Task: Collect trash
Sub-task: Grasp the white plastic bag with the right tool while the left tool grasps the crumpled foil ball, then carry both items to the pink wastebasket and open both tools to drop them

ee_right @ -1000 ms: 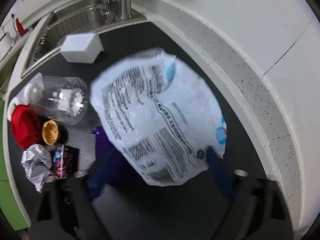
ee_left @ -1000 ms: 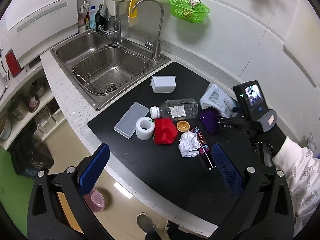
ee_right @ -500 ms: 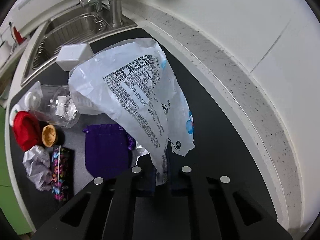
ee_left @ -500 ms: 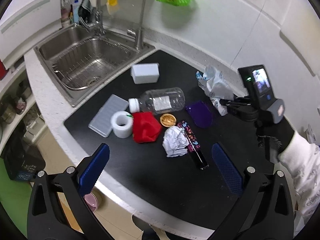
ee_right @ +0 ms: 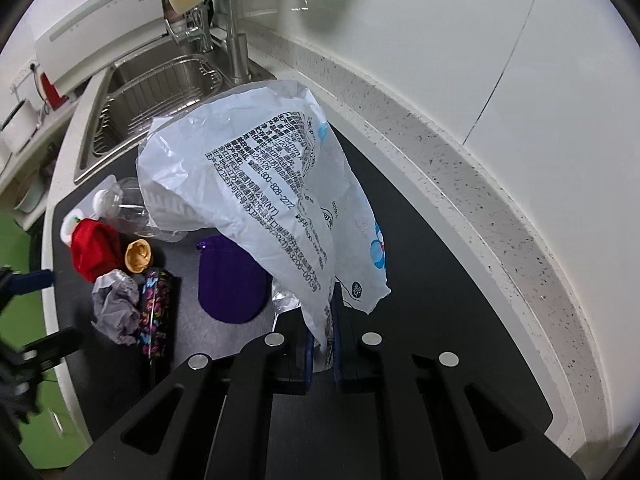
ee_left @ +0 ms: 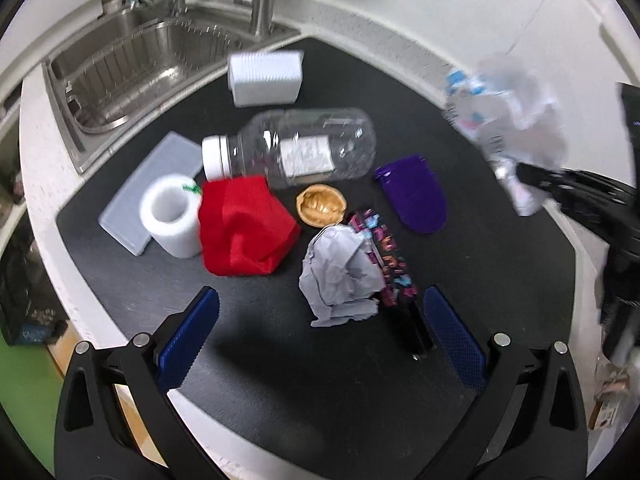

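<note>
Bag: our right gripper [ee_right: 323, 334] pinched one end of the white plastic bag [ee_right: 256, 200], up over the right side of the black mat [ee_left: 280, 376].
Risk: the thin bag could slip out.
Left gripper [ee_left: 320, 322]: spread wide over the crumpled paper [ee_left: 340, 276]; we might grab the candy wrapper [ee_left: 386, 260] touching it too.
</note>
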Demonstrator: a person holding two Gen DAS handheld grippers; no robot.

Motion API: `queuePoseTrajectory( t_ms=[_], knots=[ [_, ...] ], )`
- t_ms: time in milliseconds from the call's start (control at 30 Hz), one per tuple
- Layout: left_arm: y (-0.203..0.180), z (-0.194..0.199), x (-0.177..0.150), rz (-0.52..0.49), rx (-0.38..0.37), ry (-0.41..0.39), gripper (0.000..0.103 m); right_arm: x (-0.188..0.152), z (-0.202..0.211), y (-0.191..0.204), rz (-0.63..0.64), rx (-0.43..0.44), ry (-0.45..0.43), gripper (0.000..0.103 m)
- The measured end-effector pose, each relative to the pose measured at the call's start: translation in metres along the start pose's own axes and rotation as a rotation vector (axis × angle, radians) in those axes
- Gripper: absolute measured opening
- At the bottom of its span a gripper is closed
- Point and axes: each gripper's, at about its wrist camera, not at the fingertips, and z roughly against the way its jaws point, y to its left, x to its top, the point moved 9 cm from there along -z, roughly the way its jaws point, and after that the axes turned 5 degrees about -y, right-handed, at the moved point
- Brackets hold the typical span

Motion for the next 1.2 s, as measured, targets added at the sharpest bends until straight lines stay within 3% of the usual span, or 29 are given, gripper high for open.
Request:
queuePoseTrajectory(
  t_ms=[33, 100, 233, 367, 467, 700, 900, 1033, 1200],
  knots=[
    [0.001, -0.006, -0.002, 0.012, -0.002, 0.008, 0.097, -0.001, 0.001, -0.001, -0.001, 0.001, -0.002, 0.007],
    [0.002, -0.017, -0.006, 0.024, 0.003, 0.032, 0.080, -0.003, 0.004, -0.003, -0.003, 0.006, 0.000, 0.007],
    [0.004, -0.032, -0.010, 0.050, -0.001, 0.047, 0.076, -0.005, 0.004, -0.003, -0.002, 0.014, 0.002, 0.007],
    [0.003, -0.037, -0.005, 0.069, -0.010, 0.024, 0.066, -0.008, 0.005, -0.009, -0.004, 0.022, 0.006, 0.007],
    [0.000, -0.040, -0.001, 0.077, -0.023, 0.021, 0.045, -0.008, 0.006, -0.009, -0.003, 0.026, 0.004, 0.007],
    [-0.004, -0.031, -0.004, 0.094, -0.075, -0.003, 0.041, -0.009, 0.015, -0.011, 0.000, 0.031, -0.016, 0.007],
    [-0.011, 0.005, 0.002, 0.063, -0.079, -0.081, 0.041, -0.010, 0.034, -0.002, 0.005, 0.058, -0.048, 0.007],
    [-0.011, 0.041, 0.003, 0.048, -0.065, -0.142, 0.041, -0.009, 0.051, 0.018, 0.044, 0.092, -0.073, 0.007],
    [0.016, 0.092, -0.011, 0.061, -0.009, -0.215, 0.041, -0.008, 0.071, 0.068, 0.112, 0.185, -0.105, 0.007]
  ],
)
